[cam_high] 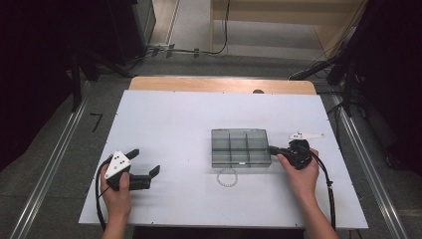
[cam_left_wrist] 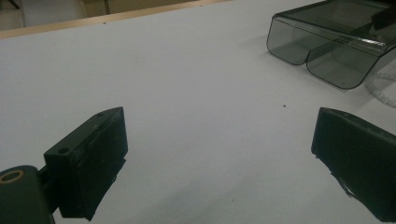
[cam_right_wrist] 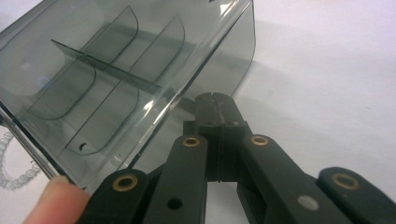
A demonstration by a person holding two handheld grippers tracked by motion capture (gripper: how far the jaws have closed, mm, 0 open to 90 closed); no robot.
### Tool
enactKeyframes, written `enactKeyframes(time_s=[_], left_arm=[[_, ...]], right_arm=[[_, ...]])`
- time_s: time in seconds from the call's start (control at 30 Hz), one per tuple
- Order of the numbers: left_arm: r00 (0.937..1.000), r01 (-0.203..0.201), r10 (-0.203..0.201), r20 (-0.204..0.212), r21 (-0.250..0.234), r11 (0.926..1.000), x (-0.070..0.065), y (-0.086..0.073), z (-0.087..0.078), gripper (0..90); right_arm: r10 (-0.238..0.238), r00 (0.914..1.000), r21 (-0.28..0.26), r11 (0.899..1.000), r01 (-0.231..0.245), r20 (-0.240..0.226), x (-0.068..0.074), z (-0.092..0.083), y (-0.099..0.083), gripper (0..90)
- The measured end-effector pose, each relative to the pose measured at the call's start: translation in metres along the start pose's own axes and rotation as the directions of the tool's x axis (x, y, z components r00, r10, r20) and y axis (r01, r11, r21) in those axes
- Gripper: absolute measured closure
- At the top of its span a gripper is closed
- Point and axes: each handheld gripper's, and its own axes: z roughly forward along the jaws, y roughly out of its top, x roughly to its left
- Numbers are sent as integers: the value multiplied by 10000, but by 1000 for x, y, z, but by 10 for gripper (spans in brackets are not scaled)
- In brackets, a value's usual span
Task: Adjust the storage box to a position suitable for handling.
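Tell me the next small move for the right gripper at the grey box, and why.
Probably a short push leftward. The right gripper, jaws shut, sits against the right wall of the divided grey box, holding nothing; the left gripper waits open and apart, and the bead bracelet lies just in front.

Smoky clear divided box [cam_high: 241, 148] lies flat mid-table.

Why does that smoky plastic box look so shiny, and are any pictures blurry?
Right gripper view: white glare streaks run along the box wall by the shut tongs; a fingertip blurs up close. Left gripper view: the open tongs look soft. High view: dark surroundings.
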Motion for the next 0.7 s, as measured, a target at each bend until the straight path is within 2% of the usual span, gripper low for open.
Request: enactKeyframes(time_s=[0.47, 0.6, 0.7], left_arm=[[10000, 11, -11, 3, 5, 10000, 0, 0, 0, 34], [10000, -29, 29, 3, 50, 10000, -1, 0, 0, 34], [10000, -74, 74, 34, 78, 9999, -2, 0, 1, 34]], right_arm=[[-624, 9981, 27, 9980, 624, 13, 21, 12, 2, 882], [-585, 9983, -49, 9983, 585, 20, 22, 14, 2, 883], [-604, 9980, -161, 9980, 607, 202, 24, 16, 3, 883]])
